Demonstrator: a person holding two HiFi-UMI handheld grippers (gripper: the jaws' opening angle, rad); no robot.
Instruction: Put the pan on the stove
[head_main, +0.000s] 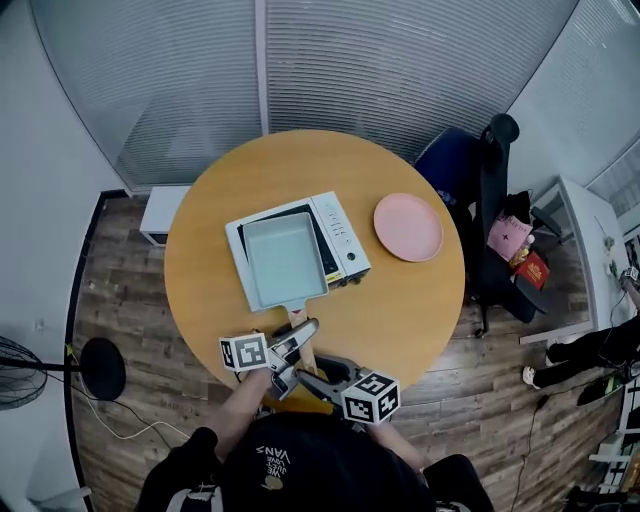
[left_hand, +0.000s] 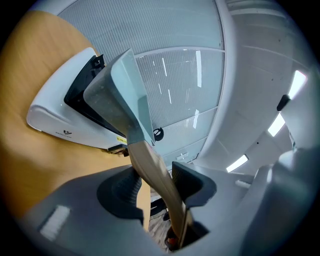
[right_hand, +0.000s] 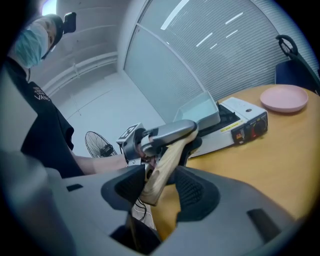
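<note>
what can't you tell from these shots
- the burner: head view, the pan covers the stove top.
- whether the pan's base rests on the stove: both gripper views, the pan's own wall hides the contact.
- print by the knob: too small in head view and right gripper view.
- the handle end: head view, hidden under the left gripper and right gripper.

A round light-wood table (head_main: 400, 300) stands on a brown wooden plank floor (head_main: 130, 300). Grey ribbed blinds (head_main: 400, 60) fill 10 to 2 o'clock. A dark blue office chair (head_main: 455, 165) is at 2 o'clock, a black floor fan (head_main: 15, 372) at 8.
</note>
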